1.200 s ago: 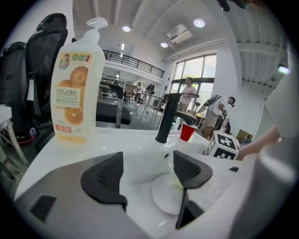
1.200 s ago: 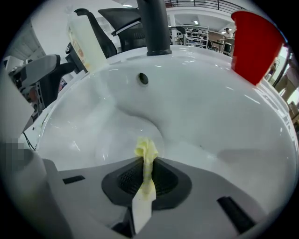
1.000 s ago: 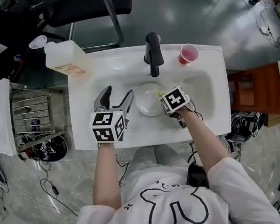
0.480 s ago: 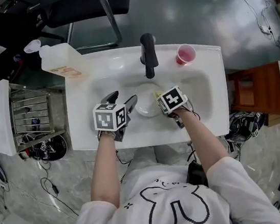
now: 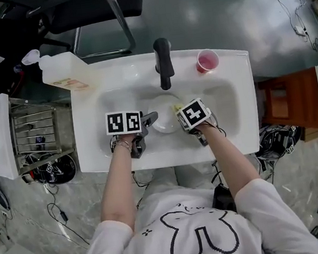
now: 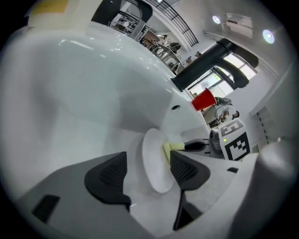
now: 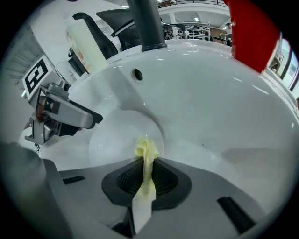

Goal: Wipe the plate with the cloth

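Observation:
A white plate (image 5: pixel 166 121) lies in the bottom of the white sink (image 5: pixel 226 105). My left gripper (image 5: pixel 145 129) reaches in from the left. Its jaws have just been closing a little but still stand open, and the plate's near rim (image 6: pixel 154 163) sits between the pads (image 6: pixel 110 173) with a gap on the left side. My right gripper (image 5: pixel 181 111) hangs over the plate's right edge, shut on a yellow cloth (image 7: pixel 146 156). The cloth's bunched end rests at the plate (image 7: pixel 117 140). In the left gripper view, the cloth (image 6: pixel 169 148) shows behind the plate.
A black faucet (image 5: pixel 163 62) stands behind the basin, with a red cup (image 5: pixel 207 61) to its right on the rim. A soap bottle (image 5: pixel 68 72) lies at the back left corner. A wire dish rack (image 5: pixel 36 132) stands left of the sink.
My left gripper has dropped into the basin, rolled, and moved right until its jaws straddle the plate's left rim. The right gripper with the cloth has stayed put.

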{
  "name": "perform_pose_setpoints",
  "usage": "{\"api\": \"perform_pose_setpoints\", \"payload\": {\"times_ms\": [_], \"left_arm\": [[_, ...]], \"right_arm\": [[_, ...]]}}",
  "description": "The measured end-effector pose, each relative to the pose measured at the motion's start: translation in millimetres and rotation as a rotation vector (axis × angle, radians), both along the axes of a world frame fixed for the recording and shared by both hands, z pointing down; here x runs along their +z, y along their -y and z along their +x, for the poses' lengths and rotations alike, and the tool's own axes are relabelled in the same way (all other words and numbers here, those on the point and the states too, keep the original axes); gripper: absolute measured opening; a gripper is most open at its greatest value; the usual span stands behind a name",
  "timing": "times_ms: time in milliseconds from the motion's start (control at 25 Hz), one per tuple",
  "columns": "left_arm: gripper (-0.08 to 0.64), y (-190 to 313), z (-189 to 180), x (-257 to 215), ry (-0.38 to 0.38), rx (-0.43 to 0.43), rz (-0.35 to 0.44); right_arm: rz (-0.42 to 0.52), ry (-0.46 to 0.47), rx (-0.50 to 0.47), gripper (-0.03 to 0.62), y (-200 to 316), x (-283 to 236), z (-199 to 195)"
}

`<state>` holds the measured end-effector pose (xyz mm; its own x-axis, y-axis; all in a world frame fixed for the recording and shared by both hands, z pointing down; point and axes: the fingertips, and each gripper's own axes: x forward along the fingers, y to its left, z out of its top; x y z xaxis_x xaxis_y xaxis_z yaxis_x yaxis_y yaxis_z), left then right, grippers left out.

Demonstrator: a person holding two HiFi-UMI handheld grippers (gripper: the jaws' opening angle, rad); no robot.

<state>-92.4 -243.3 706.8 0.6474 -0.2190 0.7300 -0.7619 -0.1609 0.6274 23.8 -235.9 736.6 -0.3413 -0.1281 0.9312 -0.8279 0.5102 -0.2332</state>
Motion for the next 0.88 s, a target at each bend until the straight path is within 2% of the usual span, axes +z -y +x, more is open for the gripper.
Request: {"api": "perform_pose_setpoints", "payload": {"times_ms": [240,520,680,880], "left_arm": [[0.249,-8,8,16,-0.103,-0.072,-0.104],[0.051,-5,12,21,-0.118,-0.098,-0.112],[0.038,-2,10,19,-0.122,-0.106,-0.097],[0.020,-1,15,4,-0.200,-0.115,-0.077]], "right_arm": [[0.001,0.015,0.009,0.051,0,0,0],[0.006,0.026,0.013,0.051,0,-1,1],[0.016,0.026,0.021,0.051,1,-2,0],[0.037,0.025,0.049,0.051,1,-3,1]]}}
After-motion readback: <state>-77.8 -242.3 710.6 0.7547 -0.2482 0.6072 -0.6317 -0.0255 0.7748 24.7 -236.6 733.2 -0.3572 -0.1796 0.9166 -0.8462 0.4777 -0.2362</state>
